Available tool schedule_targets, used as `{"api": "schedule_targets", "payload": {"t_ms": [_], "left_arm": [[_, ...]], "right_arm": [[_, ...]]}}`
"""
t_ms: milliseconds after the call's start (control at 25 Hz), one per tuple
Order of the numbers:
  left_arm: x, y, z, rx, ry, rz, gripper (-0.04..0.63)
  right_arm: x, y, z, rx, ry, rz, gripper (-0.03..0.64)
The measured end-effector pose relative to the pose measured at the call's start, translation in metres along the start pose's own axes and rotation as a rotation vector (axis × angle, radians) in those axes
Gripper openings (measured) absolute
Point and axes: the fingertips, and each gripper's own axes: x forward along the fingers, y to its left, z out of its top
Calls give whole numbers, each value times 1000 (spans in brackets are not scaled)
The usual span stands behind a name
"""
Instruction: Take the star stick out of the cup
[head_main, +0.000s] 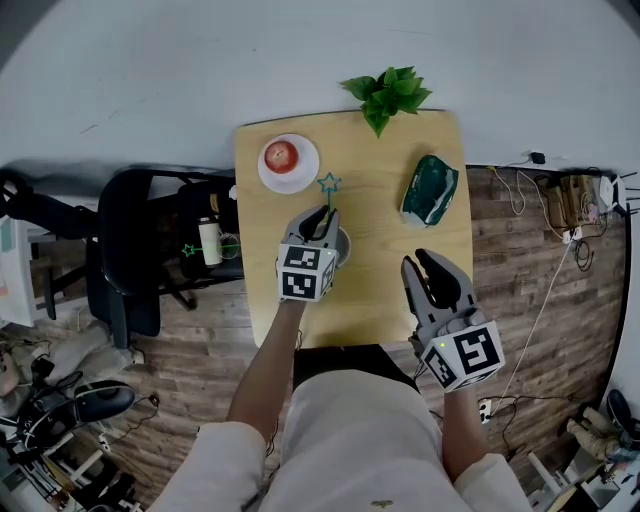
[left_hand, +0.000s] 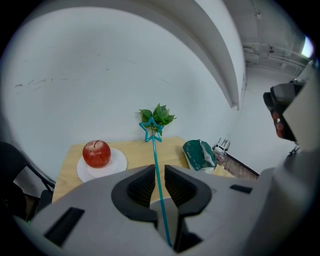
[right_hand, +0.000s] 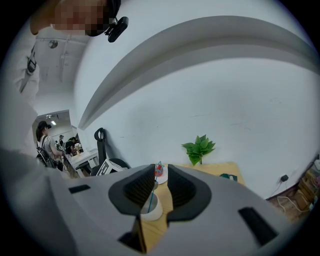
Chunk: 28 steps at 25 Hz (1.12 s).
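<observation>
Star stick (left_hand: 155, 165) stands nearly upright in the white cup (right_hand: 150, 209) on the desk (head_main: 385, 300), with its lower end inside and its star well above the rim. Directly over the cup, the left gripper (head_main: 322, 215) has its jaws pinched on the thin shaft. To the cup's right and nearer the person, the right gripper (right_hand: 160, 175) hangs with its jaws drawn close together on nothing. The grasp looks made; lifting the stick clear of the cup remains.
</observation>
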Motion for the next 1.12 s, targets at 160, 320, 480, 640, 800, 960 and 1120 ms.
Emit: {"api": "schedule_targets", "payload": {"t_ms": [160,320,480,640,800,960,1120], "left_arm": [[2,2,1,-1,-3,11,47],[2,3,0,-4,-3,18,31],[2,3,0,-9,-3,14,28],[-1,3,1,-11,-7,11,20],[-4,2,3,-11,-13,9,18],[-9,1,5,-11,-23,0,18],[-16,0,9,-12,-37,-2,17]], "right_arm": [[0,-5,0,1,-1,-4,77],[0,-5,-1,2,-1,-3,77],[-1,-4,-1,2,-1,0,77],[-1,-4,1,1,-3,0,77],[-1,-2,2,-1,-7,2,77],[-3,1,3,-4,-12,8,77],[-6,3,5,-5,-19,13,77]]}}
